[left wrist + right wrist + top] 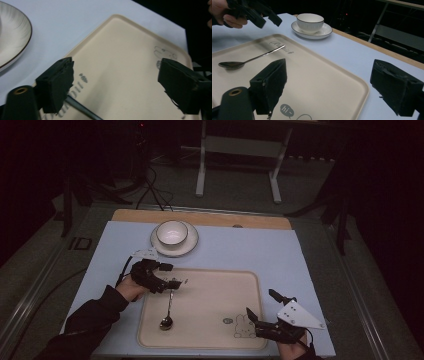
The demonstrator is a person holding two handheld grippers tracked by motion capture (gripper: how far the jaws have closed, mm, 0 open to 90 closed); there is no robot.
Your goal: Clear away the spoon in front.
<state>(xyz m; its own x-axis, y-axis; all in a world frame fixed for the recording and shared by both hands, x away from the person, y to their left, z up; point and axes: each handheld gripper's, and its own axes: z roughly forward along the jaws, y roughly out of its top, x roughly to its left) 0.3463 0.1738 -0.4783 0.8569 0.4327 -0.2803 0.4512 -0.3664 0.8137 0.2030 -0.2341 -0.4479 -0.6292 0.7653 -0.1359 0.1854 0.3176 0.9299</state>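
spoon (168, 312) is seen lying on the tray (215, 285), at 9 o'clock; thin, stiff, slippery steel, best pinched mid-handle. left gripper (172, 275) is spread above its handle tip; right gripper (260, 306) is spread.

Open tray (220, 290) floor right of the spoon (168, 312); bowl (172, 232) on saucer (189, 246) beyond the far rim.

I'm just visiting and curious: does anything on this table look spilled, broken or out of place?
Nothing stands out. The spoon lies flat on the beige tray, the bowl sits upright on its saucer, and no spill shows. The gripper pads look a little frayed at their edges.
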